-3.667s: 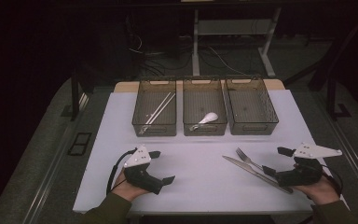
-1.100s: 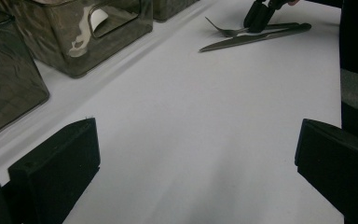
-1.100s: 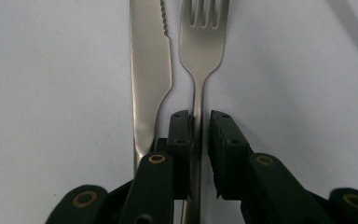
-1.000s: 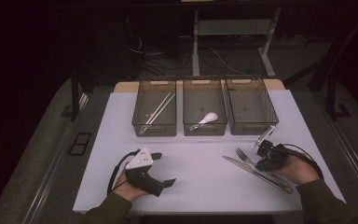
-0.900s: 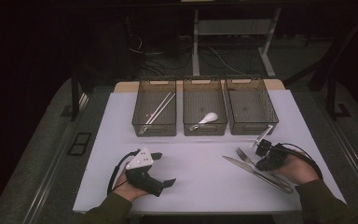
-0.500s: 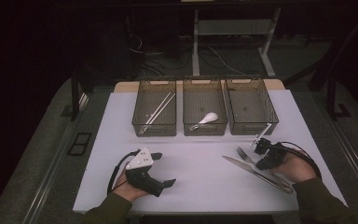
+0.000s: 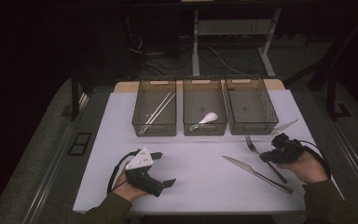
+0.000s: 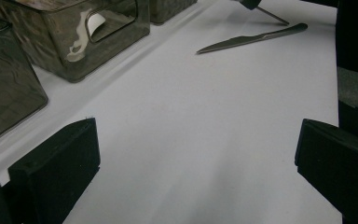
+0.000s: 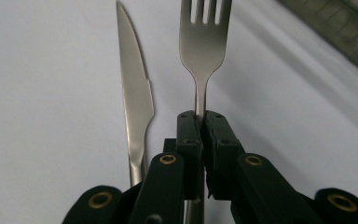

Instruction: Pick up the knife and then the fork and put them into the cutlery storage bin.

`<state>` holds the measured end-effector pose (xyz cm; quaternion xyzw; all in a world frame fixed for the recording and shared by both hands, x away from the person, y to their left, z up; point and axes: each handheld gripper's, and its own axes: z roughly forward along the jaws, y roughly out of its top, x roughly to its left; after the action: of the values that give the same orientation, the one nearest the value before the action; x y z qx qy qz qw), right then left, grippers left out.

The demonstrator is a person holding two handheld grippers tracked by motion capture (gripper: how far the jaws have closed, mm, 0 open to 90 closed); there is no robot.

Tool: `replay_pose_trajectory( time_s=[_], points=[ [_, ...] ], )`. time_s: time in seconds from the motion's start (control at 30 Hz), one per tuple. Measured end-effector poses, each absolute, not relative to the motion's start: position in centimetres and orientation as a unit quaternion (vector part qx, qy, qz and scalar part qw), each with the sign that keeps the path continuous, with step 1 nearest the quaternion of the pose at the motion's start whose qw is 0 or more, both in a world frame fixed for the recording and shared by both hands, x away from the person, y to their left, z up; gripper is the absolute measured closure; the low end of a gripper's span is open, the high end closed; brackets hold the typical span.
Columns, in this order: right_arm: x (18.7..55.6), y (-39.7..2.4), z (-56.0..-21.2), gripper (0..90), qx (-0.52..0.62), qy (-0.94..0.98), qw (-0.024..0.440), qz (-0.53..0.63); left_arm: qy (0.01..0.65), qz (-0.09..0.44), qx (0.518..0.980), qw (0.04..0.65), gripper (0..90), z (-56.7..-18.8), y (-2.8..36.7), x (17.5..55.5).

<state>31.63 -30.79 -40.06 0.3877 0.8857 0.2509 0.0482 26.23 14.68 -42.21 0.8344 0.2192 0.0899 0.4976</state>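
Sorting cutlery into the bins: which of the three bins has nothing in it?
The right-hand bin is bare. The left bin holds chopsticks, and the middle bin holds a white spoon.

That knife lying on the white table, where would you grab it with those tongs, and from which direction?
Probably by the handle, the thicker end of the knife nearest the person, coming straight down from above. It lies flat on the table, so the jaws need to straddle its narrow width. The right tongs are shut on the fork beside it; the left tongs stand open.
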Motion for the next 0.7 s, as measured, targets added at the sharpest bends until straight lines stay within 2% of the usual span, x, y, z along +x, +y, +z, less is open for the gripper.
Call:
replay_pose_trajectory(
  time_s=[0.7],
  points=[
    [30.8, -34.0, -37.2, 85.2, 0.414, 0.795, 0.123, 0.426, 0.219, 0.093, 0.831, 0.503, 0.0, -42.1, 14.8, 26.3]
  ],
)
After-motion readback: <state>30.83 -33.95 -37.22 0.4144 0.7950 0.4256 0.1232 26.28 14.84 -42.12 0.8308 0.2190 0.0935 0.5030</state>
